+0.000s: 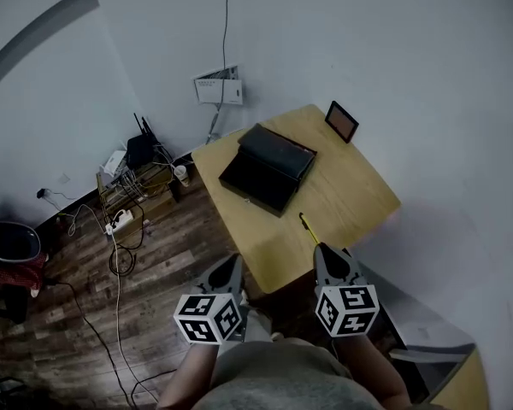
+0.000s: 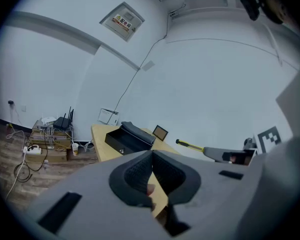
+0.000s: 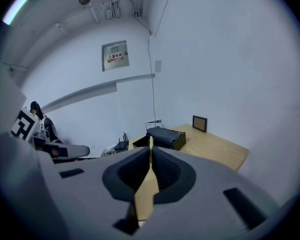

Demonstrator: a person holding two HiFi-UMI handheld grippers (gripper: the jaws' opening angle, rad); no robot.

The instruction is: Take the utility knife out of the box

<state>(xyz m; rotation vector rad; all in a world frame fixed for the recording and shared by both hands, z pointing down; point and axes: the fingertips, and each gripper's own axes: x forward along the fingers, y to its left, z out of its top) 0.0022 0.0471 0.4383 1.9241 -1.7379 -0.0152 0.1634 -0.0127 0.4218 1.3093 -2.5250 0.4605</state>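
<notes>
The black box (image 1: 269,167) stands open on the wooden table (image 1: 350,199), its lid tipped back. My right gripper (image 1: 322,250) is shut on the yellow utility knife (image 1: 309,229), which sticks out past its tips over the table's near edge, clear of the box. The left gripper view shows the knife (image 2: 190,145) in the right gripper's jaws, with the box (image 2: 127,139) beyond. The knife's thin yellow end (image 3: 150,142) pokes up between the right gripper's (image 3: 150,149) pads. My left gripper (image 1: 231,267) hovers over the floor left of the table, jaws (image 2: 152,153) closed on nothing.
A small framed picture (image 1: 342,120) leans at the table's far corner by the wall. On the wooden floor to the left lie a router (image 1: 140,148), a power strip (image 1: 120,220) and tangled cables. A white panel (image 1: 218,86) hangs on the wall.
</notes>
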